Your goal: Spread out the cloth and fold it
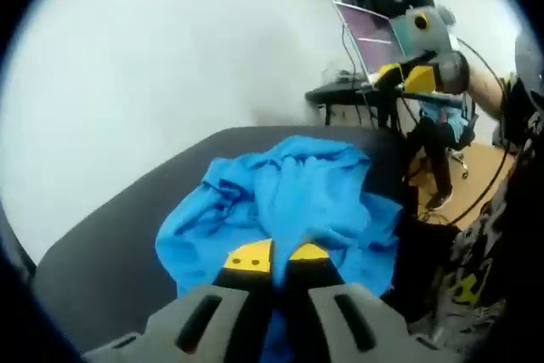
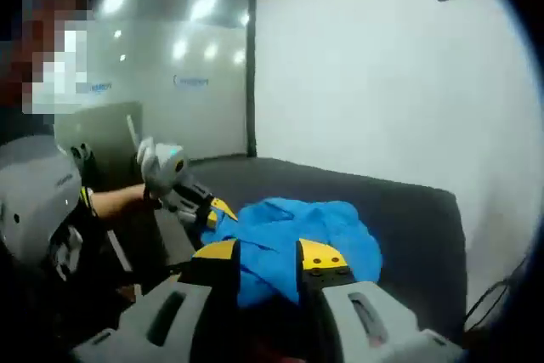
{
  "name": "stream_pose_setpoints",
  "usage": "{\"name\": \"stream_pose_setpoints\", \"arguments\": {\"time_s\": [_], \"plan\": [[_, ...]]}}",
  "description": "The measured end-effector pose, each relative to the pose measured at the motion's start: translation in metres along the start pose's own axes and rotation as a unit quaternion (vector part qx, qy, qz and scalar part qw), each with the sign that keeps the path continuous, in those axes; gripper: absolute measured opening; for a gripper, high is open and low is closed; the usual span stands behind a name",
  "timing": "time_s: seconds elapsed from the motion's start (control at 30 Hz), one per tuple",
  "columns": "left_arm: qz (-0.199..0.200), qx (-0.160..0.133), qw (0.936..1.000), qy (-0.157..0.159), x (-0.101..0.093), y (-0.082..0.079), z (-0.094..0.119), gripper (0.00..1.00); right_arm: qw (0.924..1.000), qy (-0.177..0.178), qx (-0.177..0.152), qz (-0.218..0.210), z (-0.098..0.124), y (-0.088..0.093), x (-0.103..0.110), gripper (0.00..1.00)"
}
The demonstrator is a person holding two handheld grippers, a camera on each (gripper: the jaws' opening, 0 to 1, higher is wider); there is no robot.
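A crumpled blue cloth (image 1: 289, 193) lies in a heap on a dark table (image 1: 110, 252). My left gripper (image 1: 278, 254) sits at the cloth's near edge, its yellow-tipped jaws close together with blue fabric pinched between them. In the right gripper view the same left gripper (image 2: 204, 203) touches the left side of the cloth (image 2: 331, 231), held by a person's hand. My right gripper (image 2: 269, 252) is open, its jaws wide apart in front of the cloth. Seen from the left gripper view, the right gripper (image 1: 416, 76) hangs in the air off the table's far right, apart from the cloth.
The table's bare dark top (image 2: 399, 210) stretches around the cloth up to a white wall (image 1: 153, 57). A desk with a laptop (image 1: 374, 40) stands beyond the table, next to a wooden floor (image 1: 480, 167). A glass partition (image 2: 187, 82) is at the back.
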State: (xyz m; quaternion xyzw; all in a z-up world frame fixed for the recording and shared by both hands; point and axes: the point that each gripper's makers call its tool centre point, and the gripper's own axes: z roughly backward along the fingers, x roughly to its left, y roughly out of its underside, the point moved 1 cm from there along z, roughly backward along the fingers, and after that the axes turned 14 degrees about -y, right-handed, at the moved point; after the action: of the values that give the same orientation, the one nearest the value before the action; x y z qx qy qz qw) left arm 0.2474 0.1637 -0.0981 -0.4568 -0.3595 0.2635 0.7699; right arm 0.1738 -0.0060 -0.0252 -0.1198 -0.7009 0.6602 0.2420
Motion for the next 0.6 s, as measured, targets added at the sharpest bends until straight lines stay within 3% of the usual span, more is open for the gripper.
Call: {"name": "stream_pose_setpoints", "arguments": {"time_s": [0.07, 0.13, 0.2, 0.23, 0.3, 0.37, 0.43, 0.47, 0.53, 0.6], "plan": [[0.008, -0.002, 0.9999, -0.007, 0.021, -0.002, 0.005, 0.01, 0.9971, -0.011, -0.061, -0.044, 0.001, -0.005, 0.0, 0.22], [0.029, -0.005, 0.9992, -0.027, 0.046, 0.0, 0.009, 0.02, 0.987, -0.002, -0.122, -0.105, 0.008, -0.008, -0.01, 0.24], [0.066, -0.006, 0.9975, -0.024, 0.06, 0.005, 0.009, 0.04, 0.9819, 0.014, -0.16, -0.1, 0.016, -0.01, -0.024, 0.25], [0.077, -0.004, 0.9969, -0.015, 0.061, 0.009, 0.009, 0.06, 0.9854, 0.008, -0.157, -0.066, 0.016, -0.009, -0.025, 0.26], [0.092, -0.001, 0.9958, -0.006, 0.06, 0.018, 0.01, 0.12, 0.9928, 0.051, -0.107, -0.011, 0.014, 0.004, -0.039, 0.3], [0.081, 0.001, 0.9967, -0.009, 0.056, 0.027, 0.012, 0.14, 0.9958, 0.058, -0.011, 0.069, 0.004, 0.025, -0.04, 0.27], [0.041, 0.002, 0.9989, -0.022, 0.055, 0.034, 0.015, 0.2, 0.9882, 0.056, 0.081, 0.117, -0.003, 0.049, -0.041, 0.27], [0.015, -0.003, 0.9996, -0.023, 0.052, 0.034, 0.018, 0.24, 0.9828, 0.045, 0.109, 0.142, -0.007, 0.058, -0.038, 0.26], [-0.022, -0.016, 0.9995, -0.019, 0.044, 0.03, 0.024, 0.31, 0.9764, 0.025, 0.128, 0.172, -0.013, 0.068, -0.032, 0.29], [-0.042, -0.029, 0.9986, -0.011, 0.035, 0.023, 0.032, 0.34, 0.9654, -0.002, 0.162, 0.205, -0.017, 0.083, -0.023, 0.33]]}}
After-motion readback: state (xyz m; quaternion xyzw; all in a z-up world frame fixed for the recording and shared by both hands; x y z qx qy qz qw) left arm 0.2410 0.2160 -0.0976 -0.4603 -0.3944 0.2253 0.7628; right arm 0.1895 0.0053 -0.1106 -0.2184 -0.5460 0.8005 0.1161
